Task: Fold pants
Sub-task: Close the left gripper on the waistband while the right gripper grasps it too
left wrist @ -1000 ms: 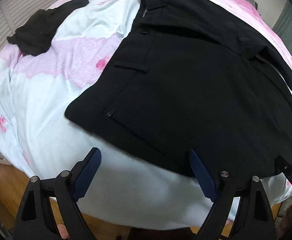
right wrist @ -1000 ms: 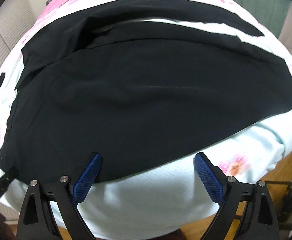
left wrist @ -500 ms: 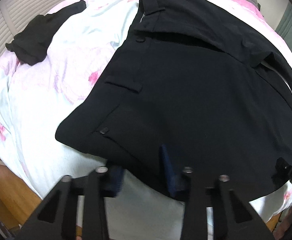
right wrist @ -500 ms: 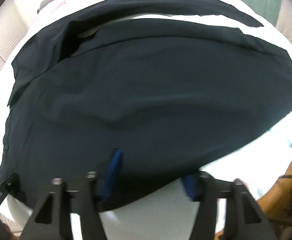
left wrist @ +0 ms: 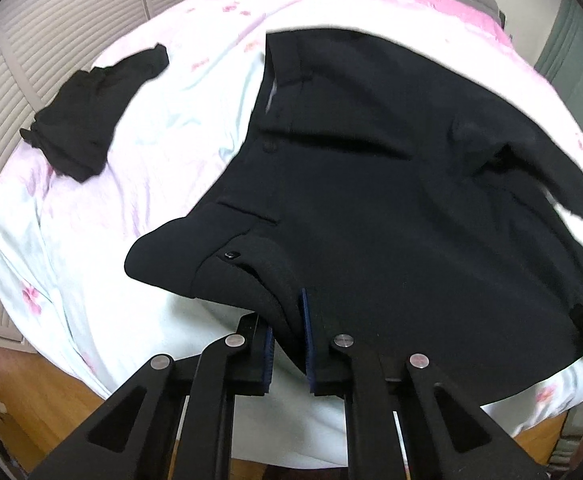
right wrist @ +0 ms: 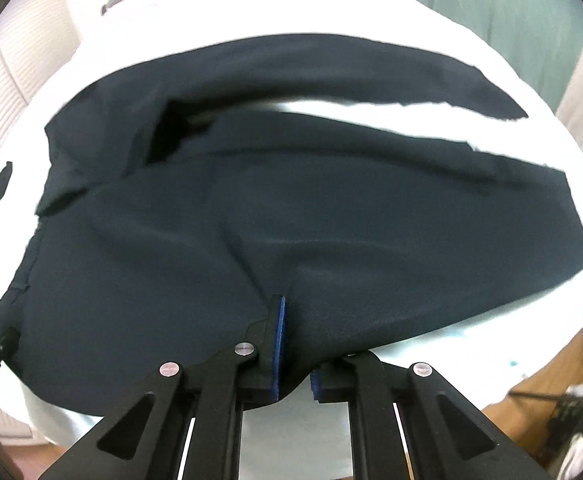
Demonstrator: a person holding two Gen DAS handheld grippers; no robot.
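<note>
In the left wrist view, the left gripper (left wrist: 287, 344) is clamped on the near edge of the pants (left wrist: 391, 208), close to the waistband corner. A raised ridge of black cloth runs up between the two blue pads, so the grip looks firm. The pants spread forward and to the right from this gripper over the bed (left wrist: 179, 120), which has a pale cover with pink flowers. The waistband runs away from the camera along the left side, with a belt loop and a small button visible, and the legs stretch to the right. The far leg lies partly apart, with a loose fold at the right. A separate dark garment (left wrist: 87, 120) lies well apart at the left and is not touched.

In the right wrist view, the right gripper (right wrist: 295, 360) is closed on the same near edge, further along the leg. The cloth is pinched between its pads and rises a little there. The long axis of the pants goes left to right, and the two legs open in a narrow V toward the right. The fabric is dark, smooth and thin, with soft wrinkles near the crotch.

Both grippers hold the near long edge, so the coming move is probably to carry this edge forward, over onto the far leg.
</note>
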